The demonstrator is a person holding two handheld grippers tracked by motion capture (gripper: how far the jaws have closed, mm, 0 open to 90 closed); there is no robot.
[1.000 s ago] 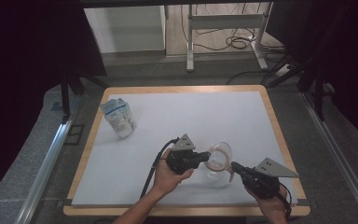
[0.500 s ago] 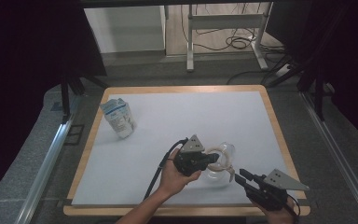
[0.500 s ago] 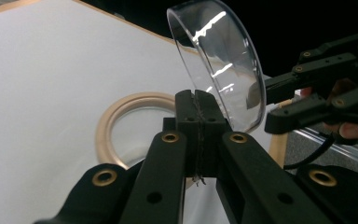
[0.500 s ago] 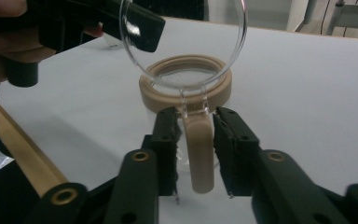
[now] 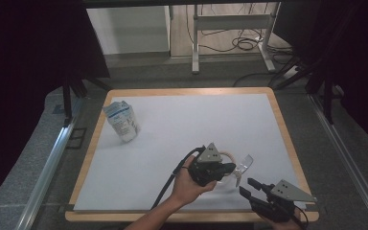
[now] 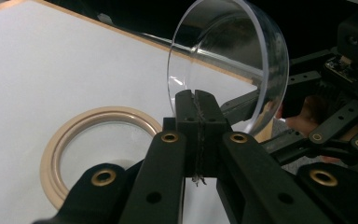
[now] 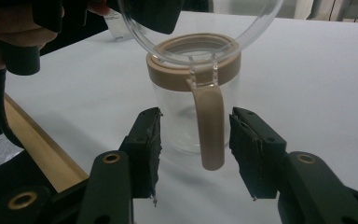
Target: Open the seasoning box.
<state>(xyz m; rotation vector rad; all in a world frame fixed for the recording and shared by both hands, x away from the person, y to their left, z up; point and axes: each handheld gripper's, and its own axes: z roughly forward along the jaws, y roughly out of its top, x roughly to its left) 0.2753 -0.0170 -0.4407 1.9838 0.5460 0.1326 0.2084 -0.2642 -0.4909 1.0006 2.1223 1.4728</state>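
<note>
Stood low and right of centre on the white bench (image 5: pixel 182 124) in the high view: a clear jar (image 5: pixel 226 168) with a tan rim ring and tan handle. Seen in the right gripper view as the same jar (image 7: pixel 193 112), upright, handle (image 7: pixel 209 126) turned toward the camera. Held above it, tilted, a clear round lid (image 6: pixel 228 60), pinched at its lower edge by the left tool (image 6: pixel 196 100), jaws pressed together on the thin rim. Showed in the high view as the left tool (image 5: pixel 225 168) in a hand (image 5: pixel 189 184) at lower centre, with the lid (image 5: pixel 243 165) slanting off to its right. Lay under the lid in the left gripper view, the tan ring (image 6: pixel 98 149) of the jar mouth. Sat at the lower right of the high view, the right tool (image 5: pixel 248 187), well clear of the jar; jaws spread and just been opening, handle framed in the gap between them but farther off, pads touching nothing. Rested apart at the upper left of the bench, a blue and white pouch (image 5: pixel 122 120).
</note>
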